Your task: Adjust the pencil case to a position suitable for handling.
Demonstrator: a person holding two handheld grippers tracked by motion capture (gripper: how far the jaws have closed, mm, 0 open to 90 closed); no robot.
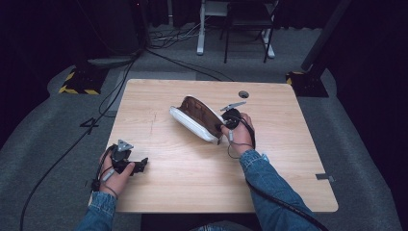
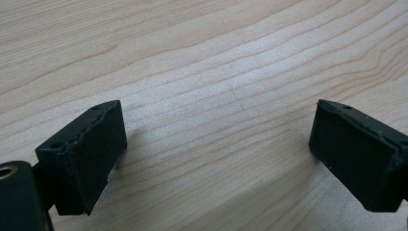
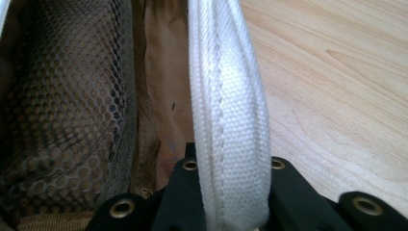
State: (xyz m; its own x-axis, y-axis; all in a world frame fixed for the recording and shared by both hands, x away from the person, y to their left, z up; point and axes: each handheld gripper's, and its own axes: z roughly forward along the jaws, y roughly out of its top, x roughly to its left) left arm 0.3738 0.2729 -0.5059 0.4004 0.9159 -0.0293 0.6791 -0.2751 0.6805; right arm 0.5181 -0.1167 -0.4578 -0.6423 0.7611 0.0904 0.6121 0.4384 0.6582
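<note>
We have the right claw [image 3: 231,202] clamped on the white woven rim of a soft brown pouch with mesh lining [image 1: 199,117], tipped on edge mid-surface toward the far side. It looks light and floppy; that stiff piped rim seems the best hold. Its long axis runs from far-left to near-right. Our left claw [image 2: 216,159] gapes empty by the near-left corner of the pale wooden surface [image 1: 183,178].

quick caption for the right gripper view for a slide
Right hand-held gripper clamped on the white rim of an open pouch, mesh lining visible.
</note>
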